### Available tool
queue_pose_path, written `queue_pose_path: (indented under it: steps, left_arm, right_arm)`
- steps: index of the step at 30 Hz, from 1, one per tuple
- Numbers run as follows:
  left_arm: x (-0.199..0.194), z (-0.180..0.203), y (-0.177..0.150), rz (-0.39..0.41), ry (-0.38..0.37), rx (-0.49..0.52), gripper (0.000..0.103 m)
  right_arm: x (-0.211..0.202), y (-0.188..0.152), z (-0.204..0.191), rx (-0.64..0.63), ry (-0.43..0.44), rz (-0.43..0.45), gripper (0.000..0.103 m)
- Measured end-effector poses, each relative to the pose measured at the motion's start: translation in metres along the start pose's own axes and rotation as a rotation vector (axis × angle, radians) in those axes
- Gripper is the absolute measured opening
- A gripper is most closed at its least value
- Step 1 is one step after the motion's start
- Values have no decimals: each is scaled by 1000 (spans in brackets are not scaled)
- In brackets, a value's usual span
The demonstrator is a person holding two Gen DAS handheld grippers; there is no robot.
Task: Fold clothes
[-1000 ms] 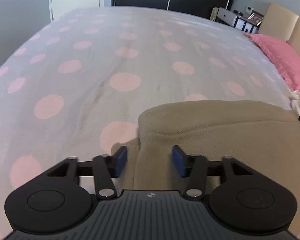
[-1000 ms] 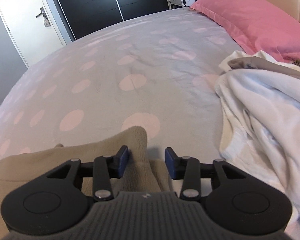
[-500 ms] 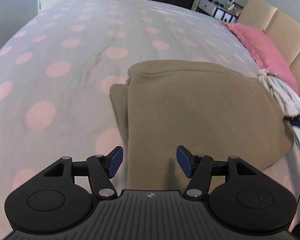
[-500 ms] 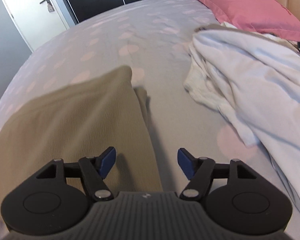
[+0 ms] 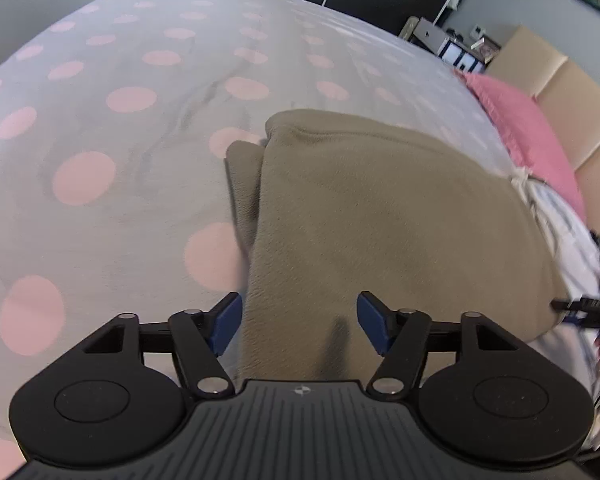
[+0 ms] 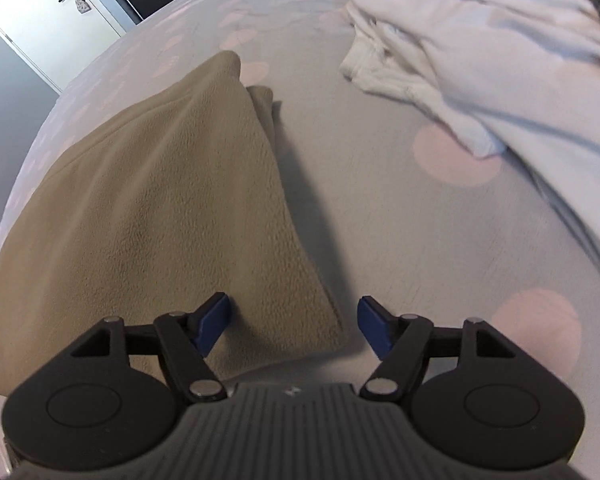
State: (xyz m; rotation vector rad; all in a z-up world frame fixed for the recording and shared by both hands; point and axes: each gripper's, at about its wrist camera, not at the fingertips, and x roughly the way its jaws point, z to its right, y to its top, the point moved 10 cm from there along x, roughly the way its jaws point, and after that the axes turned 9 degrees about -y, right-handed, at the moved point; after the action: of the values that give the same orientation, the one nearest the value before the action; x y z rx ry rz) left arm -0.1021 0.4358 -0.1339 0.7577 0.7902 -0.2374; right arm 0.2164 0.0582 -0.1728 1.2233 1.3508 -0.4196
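Note:
A beige fleece garment (image 5: pixel 379 220) lies folded flat on the bed, one layer over another, with a narrow strip of the lower layer showing along its left side. My left gripper (image 5: pixel 300 312) hovers over its near left edge. The jaws are opening, with the cloth below the blue pads and not pinched. In the right wrist view the same garment (image 6: pixel 180 200) fills the left half. My right gripper (image 6: pixel 293 312) stands open above its near right corner, pads clear of the cloth.
The bedspread (image 5: pixel 100 120) is grey with pink dots. A heap of white clothes (image 6: pixel 479 60) lies to the right of the garment, with a pink pillow (image 5: pixel 527 132) and beige headboard (image 5: pixel 559 92) beyond. A white door (image 6: pixel 40 12) stands at the far left.
Both grippers let go of the beige garment's far edge and drew back toward its near edge. The garment now lies flat and folded. Both pairs of jaws stand wider.

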Motion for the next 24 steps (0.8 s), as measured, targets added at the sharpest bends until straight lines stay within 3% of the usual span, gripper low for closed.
queue_pose_path:
  steps: [3, 6, 7, 12, 17, 19, 22, 24]
  left_arm:
    - [6, 0, 0, -2, -6, -15, 64]
    - [13, -1, -2, -16, 2, -12, 64]
    - [15, 0, -2, -20, 2, -13, 64]
    - [27, -3, -9, -65, 25, -4, 57]
    - [25, -15, -13, -79, 58, -22, 58]
    - [23, -19, -16, -82, 48, -39, 61]
    - [25, -24, -23, -93, 22, -73, 61]
    - [27, -24, -27, -103, 0, -99, 42]
  right_arm:
    - [2, -2, 0, 28, 29, -8, 71]
    - [1, 0, -5, 2, 27, 6, 58]
    - [0, 1, -9, -16, 32, 15, 45]
    - [-3, 3, -20, -69, 12, 38, 31]
    - [-3, 4, -21, -83, 14, 35, 33]
    - [0, 3, -18, -82, 24, 25, 45]
    - [6, 1, -14, -72, 48, 4, 50]
    - [8, 0, -13, -62, 52, -1, 48]
